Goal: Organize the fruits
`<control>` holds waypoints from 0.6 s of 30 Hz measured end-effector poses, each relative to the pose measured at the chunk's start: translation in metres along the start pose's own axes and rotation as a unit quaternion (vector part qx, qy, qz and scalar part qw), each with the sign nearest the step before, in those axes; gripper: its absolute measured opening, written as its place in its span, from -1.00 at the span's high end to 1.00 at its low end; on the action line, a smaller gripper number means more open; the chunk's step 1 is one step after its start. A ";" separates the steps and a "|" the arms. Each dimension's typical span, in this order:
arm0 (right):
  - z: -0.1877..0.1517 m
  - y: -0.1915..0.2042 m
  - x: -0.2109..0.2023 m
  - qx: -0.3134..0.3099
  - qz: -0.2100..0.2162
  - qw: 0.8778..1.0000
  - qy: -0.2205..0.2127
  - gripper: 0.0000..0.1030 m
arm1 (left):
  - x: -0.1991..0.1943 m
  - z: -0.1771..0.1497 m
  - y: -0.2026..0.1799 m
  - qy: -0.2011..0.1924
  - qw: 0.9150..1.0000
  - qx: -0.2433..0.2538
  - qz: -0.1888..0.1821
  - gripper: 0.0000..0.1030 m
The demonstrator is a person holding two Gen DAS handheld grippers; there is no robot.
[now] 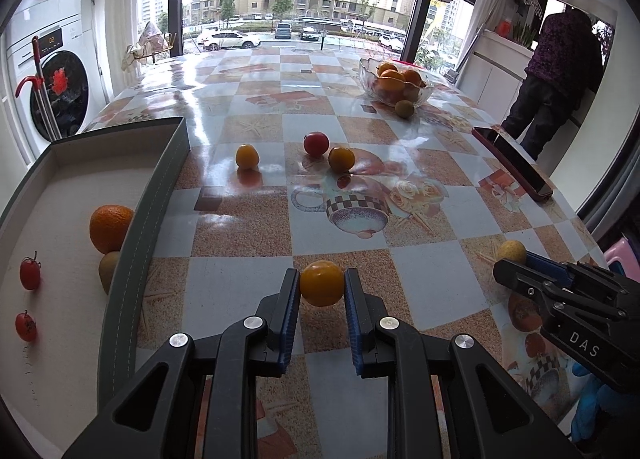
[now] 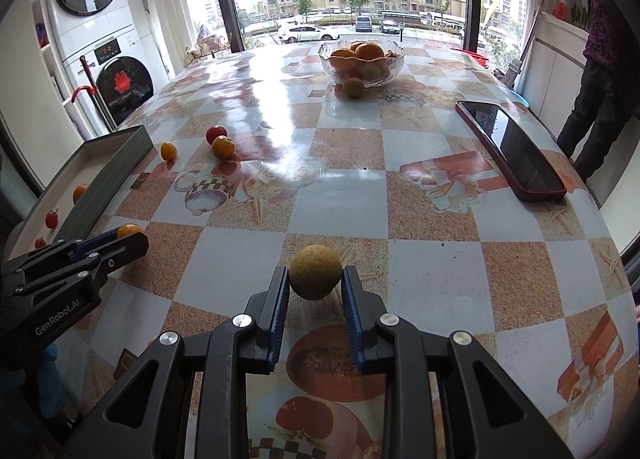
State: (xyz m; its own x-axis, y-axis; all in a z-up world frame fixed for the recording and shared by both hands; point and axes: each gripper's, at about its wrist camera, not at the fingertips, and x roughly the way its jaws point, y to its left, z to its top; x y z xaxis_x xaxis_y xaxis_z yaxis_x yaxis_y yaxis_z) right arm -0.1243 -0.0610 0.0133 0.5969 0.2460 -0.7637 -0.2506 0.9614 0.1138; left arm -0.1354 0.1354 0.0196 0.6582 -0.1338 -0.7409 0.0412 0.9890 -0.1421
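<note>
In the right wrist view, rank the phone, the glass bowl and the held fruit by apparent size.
1. Phone, largest.
2. Glass bowl.
3. Yellow-green fruit gripped by the right gripper, smallest, though nearness to the camera enlarges it.

Two tools show, the left tool (image 1: 322, 291) pressed onto one small orange fruit (image 1: 322, 284) and the right tool (image 2: 315, 281) pressed onto one yellow-brown fruit (image 2: 315, 272). One grey tray (image 1: 160, 187) at the near left holds four pieces: one orange (image 1: 110, 228), one brownish fruit (image 1: 109, 271) and two cherry tomatoes (image 1: 30, 274) (image 1: 26, 326). Three fruits lie loose mid-counter: two orange ones (image 1: 247, 156) (image 1: 341, 159) and one red one (image 1: 316, 144). One glass bowl (image 1: 370, 77) stands far off, its fruit too piled to count, with one brownish fruit (image 1: 404, 108) beside it. One phone (image 1: 512, 163) lies right.
</note>
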 end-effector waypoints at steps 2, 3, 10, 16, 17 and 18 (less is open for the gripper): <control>0.004 0.000 -0.002 0.004 0.005 1.000 0.003 0.44 | -0.009 0.005 0.004 -0.010 1.000 -0.003 -0.001 0.55; 0.007 0.002 -0.004 0.007 0.007 1.000 0.003 0.44 | -0.014 0.008 0.006 -0.015 1.000 -0.004 -0.002 0.55; 0.025 0.034 -0.006 -0.008 0.031 0.999 0.006 0.44 | -0.046 0.021 0.033 -0.060 0.998 -0.025 0.015 0.55; 0.037 0.087 -0.002 -0.059 0.056 0.997 0.007 0.44 | -0.063 0.018 0.081 -0.079 0.993 -0.068 0.056 0.55; 0.039 0.097 -0.001 -0.066 0.063 0.996 0.008 0.44 | -0.064 0.016 0.089 -0.080 0.992 -0.073 0.064 0.55; 0.040 0.107 0.001 -0.073 0.069 0.995 0.008 0.44 | -0.066 0.015 0.096 -0.082 0.991 -0.079 0.074 0.55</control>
State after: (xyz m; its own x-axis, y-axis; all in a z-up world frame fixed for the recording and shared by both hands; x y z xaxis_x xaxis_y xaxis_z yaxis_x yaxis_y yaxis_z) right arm -0.1202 0.0466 0.0504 0.5370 0.3709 -0.7576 -0.4373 0.8905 0.1260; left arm -0.1637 0.2399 0.0645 0.7623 0.0364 -0.6462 -0.1738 0.9733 -0.1502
